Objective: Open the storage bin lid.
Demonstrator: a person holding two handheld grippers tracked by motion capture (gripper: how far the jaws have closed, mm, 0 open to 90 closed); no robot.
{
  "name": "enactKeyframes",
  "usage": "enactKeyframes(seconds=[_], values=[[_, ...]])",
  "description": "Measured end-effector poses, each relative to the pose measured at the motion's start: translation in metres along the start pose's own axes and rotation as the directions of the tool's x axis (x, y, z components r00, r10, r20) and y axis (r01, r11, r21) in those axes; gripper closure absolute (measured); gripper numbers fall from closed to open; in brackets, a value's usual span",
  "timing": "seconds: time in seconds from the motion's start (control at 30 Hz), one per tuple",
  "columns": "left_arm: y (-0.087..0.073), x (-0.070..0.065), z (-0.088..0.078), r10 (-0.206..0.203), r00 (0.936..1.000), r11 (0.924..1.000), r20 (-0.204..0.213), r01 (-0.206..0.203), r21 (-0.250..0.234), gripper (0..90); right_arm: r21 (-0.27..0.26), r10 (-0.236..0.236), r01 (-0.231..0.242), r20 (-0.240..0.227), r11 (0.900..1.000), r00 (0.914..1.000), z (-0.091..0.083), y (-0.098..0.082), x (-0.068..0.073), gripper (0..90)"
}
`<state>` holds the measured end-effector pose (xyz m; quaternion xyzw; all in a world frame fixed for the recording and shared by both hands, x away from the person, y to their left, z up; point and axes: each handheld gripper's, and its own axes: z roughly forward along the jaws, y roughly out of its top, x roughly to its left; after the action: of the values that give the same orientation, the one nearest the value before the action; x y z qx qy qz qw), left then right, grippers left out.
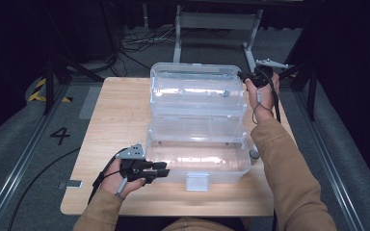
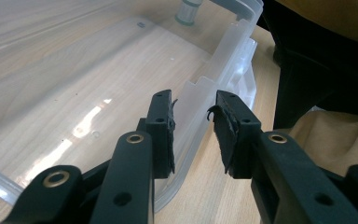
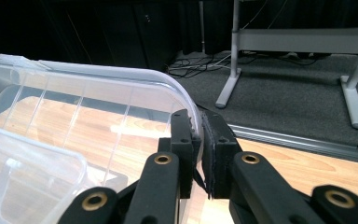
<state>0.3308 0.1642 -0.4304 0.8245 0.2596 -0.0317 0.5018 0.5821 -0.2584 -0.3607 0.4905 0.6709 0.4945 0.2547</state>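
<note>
The clear plastic storage box (image 1: pixel 197 144) stood open in the middle of the wooden table (image 1: pixel 111 120), its hinged lid (image 1: pixel 197 77) tipped up at the far side and a tiered tray (image 1: pixel 197 103) raised between lid and base. The right gripper (image 1: pixel 254 77) was at the lid's far right corner; in the right gripper view its jaws were pinched almost together on the thin curved lid rim (image 3: pixel 186 105), holding it. The left gripper (image 1: pixel 160 172) lay at the near left corner of the base; in the left gripper view its jaws stood partly apart, straddling the base wall (image 2: pixel 200 100), one jaw inside the box and one outside, and the pads did not look pressed against the plastic.

The step in hand looked like swinging the lid while steadying the base. To do it well, the left jaws should close firmly on the wall first, so the light box cannot slide or tip. The right hand should then follow the hinge's arc rather than pull straight, keeping its bite square on the rim, since thin slick plastic could slip out of the pads
</note>
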Motion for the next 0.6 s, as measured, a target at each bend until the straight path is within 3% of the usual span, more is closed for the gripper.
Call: enactKeyframes(seconds=[0.6], values=[[0.001, 0.001, 0.000, -0.009, 0.9999, 1.0000, 0.010, 0.009, 0.001, 69.2, 0.038, 0.032, -0.032, 0.000, 0.999, 0.9995, 0.012, -0.005, -0.005, 84.4]])
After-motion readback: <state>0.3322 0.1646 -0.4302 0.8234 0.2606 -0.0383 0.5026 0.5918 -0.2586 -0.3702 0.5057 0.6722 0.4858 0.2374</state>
